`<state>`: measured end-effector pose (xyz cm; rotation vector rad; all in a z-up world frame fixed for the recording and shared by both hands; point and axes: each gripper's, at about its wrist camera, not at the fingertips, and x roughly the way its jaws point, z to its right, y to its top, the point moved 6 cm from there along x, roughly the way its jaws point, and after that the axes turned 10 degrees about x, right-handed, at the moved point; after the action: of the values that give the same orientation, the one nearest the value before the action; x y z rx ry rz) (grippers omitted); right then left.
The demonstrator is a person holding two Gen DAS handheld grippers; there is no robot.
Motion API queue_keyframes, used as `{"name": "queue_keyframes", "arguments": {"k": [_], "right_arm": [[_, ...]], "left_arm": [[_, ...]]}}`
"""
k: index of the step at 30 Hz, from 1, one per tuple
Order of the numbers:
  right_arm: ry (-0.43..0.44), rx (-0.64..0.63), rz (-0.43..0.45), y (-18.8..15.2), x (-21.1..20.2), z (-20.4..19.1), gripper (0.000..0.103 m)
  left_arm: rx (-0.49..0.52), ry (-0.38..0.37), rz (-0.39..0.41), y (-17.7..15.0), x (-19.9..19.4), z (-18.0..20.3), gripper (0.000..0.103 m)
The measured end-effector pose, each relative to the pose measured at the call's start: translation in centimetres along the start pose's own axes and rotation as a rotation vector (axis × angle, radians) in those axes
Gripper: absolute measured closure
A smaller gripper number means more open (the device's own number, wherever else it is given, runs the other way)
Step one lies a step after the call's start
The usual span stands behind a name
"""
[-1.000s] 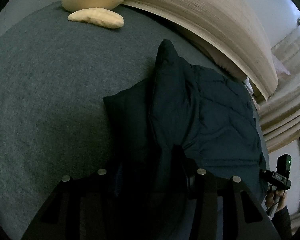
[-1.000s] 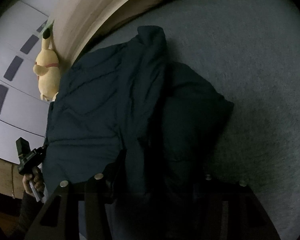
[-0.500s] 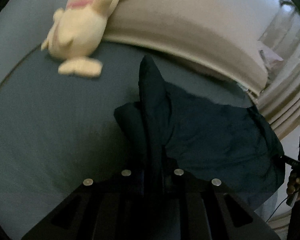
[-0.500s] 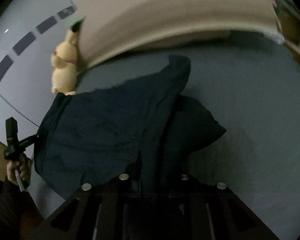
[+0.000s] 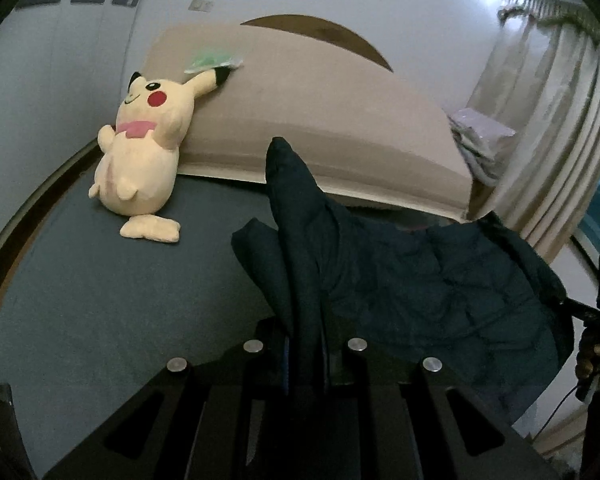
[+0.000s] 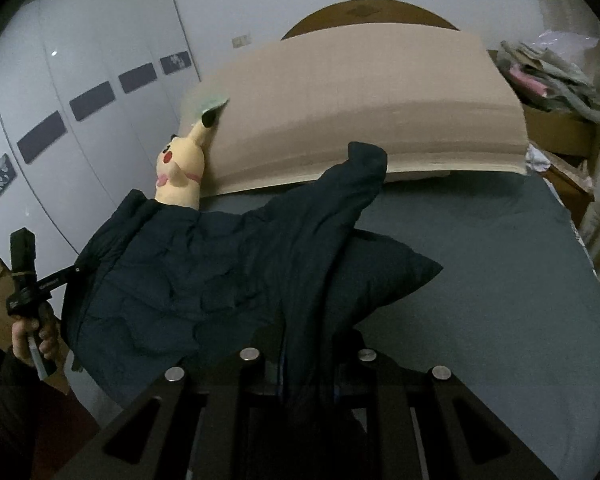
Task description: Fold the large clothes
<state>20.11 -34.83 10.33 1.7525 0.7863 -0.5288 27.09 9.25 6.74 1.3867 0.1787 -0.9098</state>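
No writing is readable. The dark blue jacket [image 5: 400, 280] hangs stretched above the bed [image 5: 100, 300] near its headboard [image 5: 320, 120]. The left gripper [image 5: 306, 356] and right gripper [image 6: 306, 364] each have jaws clamped on a jacket edge. A plush toy [image 5: 140, 160] leans against the headboard.

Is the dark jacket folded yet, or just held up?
Not folded. The dark jacket hangs bunched between the left claw and right claw, both shut on it, one sleeve draped toward the headboard.
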Motion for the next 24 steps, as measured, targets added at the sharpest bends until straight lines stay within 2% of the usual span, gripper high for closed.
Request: {"name": "queue_keyframes", "arguments": {"k": [7, 14, 24], "right_arm": [[-0.003, 0.034, -0.021, -3.7, -1.4, 2.2, 0.087], [-0.018, 0.056, -0.066, -7.6, 0.0, 3.3, 0.087], [-0.032, 0.075, -0.108, -10.0, 1.5, 3.8, 0.087]], "left_arm": [[-0.002, -0.02, -0.019, -3.4, -1.0, 1.3, 0.091], [-0.025, -0.024, -0.057, -7.2, -0.7, 1.4, 0.091], [-0.062, -0.031, -0.092, -11.0, 0.2, 0.5, 0.091]]}}
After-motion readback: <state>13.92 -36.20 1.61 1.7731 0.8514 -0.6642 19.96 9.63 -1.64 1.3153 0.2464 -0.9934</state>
